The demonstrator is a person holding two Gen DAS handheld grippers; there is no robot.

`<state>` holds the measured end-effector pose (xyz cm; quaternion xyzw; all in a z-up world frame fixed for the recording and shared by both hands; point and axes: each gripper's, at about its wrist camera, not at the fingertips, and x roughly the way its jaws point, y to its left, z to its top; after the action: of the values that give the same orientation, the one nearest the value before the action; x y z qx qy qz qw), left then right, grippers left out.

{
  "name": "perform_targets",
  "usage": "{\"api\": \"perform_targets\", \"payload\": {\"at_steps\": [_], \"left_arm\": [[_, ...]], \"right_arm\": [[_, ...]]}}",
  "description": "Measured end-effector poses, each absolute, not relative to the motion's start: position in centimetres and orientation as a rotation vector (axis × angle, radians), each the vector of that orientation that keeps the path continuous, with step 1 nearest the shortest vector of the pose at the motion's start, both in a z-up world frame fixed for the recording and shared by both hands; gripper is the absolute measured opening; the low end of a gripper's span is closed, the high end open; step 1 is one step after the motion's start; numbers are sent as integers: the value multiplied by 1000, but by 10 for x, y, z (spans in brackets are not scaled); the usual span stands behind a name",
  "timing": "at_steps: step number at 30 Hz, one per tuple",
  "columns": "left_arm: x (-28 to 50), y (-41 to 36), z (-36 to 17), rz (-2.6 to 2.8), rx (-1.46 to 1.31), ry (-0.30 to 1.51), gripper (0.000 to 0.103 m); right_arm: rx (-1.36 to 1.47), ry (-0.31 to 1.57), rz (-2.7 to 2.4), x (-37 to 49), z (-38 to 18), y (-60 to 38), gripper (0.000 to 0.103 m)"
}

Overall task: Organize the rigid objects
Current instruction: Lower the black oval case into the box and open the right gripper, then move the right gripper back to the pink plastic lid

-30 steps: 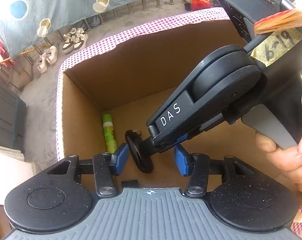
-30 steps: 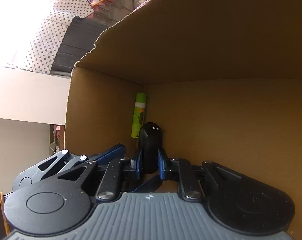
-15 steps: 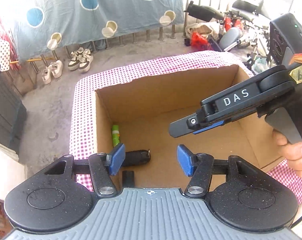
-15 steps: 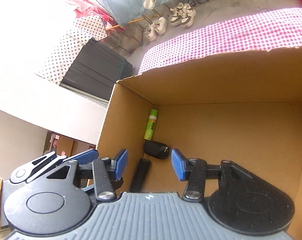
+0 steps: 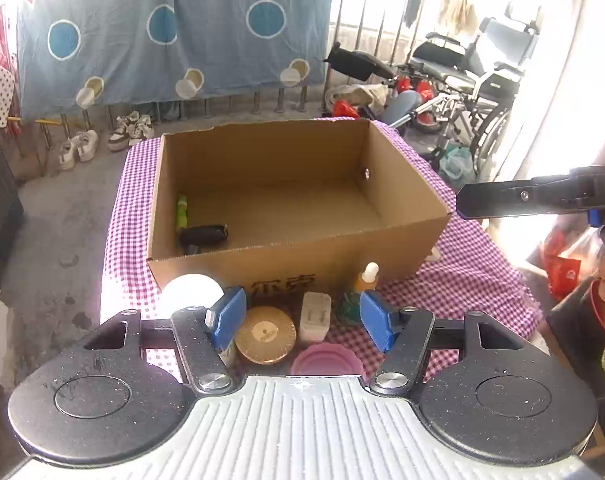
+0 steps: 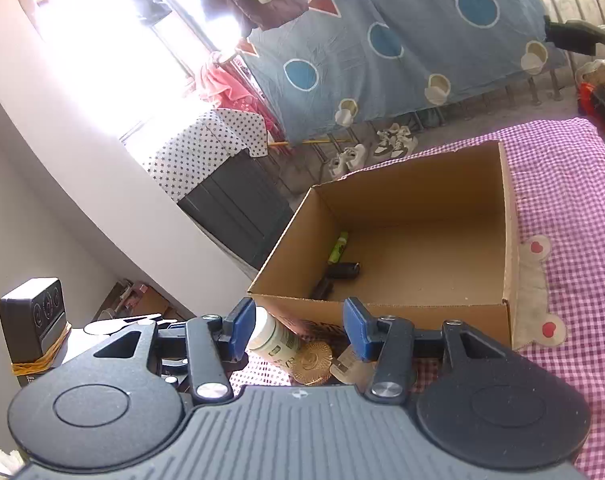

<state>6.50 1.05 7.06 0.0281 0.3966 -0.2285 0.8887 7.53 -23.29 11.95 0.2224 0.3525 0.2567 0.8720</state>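
Both grippers, left gripper [image 5: 302,316] and right gripper [image 6: 294,326], stand half open and empty, so next comes picking the gold tin [image 5: 265,334] at lower centre for the box [image 5: 302,258].

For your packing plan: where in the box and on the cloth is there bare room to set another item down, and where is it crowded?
Free: most of the box floor, from the black item across to the right wall; also the checked cloth right of the box. Crowded: the box's left wall, where the green tube and black item lie, and the strip before the front wall, with jar, gold disc, charger and dropper bottle.
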Motion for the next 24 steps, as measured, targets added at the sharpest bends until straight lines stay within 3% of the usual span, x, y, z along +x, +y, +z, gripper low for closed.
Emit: {"api": "perform_targets", "payload": {"at_steps": [11, 18, 24], "left_arm": [[39, -27, -7, -488, 198, 964, 63], [30, -36, -32, -480, 242, 987, 63], [33, -48, -43, -459, 273, 999, 63]], "right_arm": [[367, 832, 390, 44, 30, -189, 51], [283, 894, 394, 52, -3, -162, 41], [209, 932, 372, 63, -20, -150, 25]]}}
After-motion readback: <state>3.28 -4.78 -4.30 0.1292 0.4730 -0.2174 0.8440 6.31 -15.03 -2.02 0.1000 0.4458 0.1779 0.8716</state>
